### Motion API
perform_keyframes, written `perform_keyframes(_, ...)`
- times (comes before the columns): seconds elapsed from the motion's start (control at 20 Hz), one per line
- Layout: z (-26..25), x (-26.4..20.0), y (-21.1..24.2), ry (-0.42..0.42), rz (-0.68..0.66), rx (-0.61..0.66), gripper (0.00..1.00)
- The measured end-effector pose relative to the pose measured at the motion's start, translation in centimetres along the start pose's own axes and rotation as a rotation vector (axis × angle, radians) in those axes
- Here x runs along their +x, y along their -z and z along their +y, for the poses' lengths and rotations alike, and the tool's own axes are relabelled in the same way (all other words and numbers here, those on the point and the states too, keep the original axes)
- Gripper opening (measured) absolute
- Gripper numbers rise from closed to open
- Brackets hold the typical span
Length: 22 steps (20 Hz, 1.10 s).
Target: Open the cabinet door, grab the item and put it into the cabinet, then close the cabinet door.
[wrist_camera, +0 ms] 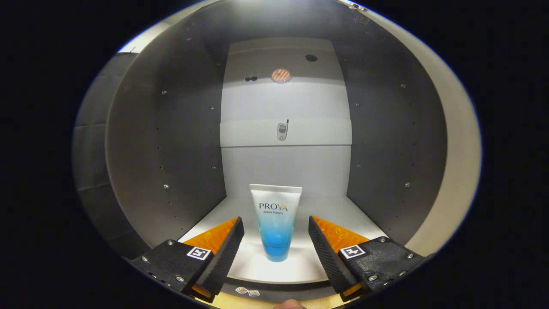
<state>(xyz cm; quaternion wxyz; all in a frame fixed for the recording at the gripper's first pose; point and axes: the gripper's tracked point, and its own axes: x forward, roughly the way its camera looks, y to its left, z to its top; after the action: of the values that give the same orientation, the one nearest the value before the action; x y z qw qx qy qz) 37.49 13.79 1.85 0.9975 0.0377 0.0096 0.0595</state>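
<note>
Tube [276, 221] stood cap-down on the pale cabinet floor [343, 214], between the spread fingers [240, 240] of the gripper [276, 238], touching neither. Grey side walls [171, 150], white back panel [285, 167] far behind.

The hand-held gripper [276, 240] is held level, its two fingers [227, 251] spread wide apart and pressed against nothing, pointed straight forward.

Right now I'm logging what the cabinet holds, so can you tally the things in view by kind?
Tubes, standing cap-down on the cabinet floor between the open fingers: 1 (white-to-blue tube)
Gripper, fingers apart, not touching the tube: 1
Round lights on the back panel: 1 (light)
Total: 3
</note>
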Motion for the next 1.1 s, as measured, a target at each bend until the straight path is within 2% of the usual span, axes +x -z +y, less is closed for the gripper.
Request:
perform_keyframes(0.3,1.0,-7.4,-1.4,0.014,-0.028,0.017,0.94)
perform_keyframes(0.45,2.1,-11.9,-0.9,0.005,0.001,0.034,0.94)
perform_keyframes(0.6,1.9,-17.1,-0.7,0.038,0.009,0.022,0.94)
perform_keyframes(0.85,2.2,-26.6,1.2,0.035,0.032,0.069,0.93)
perform_keyframes(1.1,3.1,-33.8,3.7,0.025,0.059,0.046,0.93)
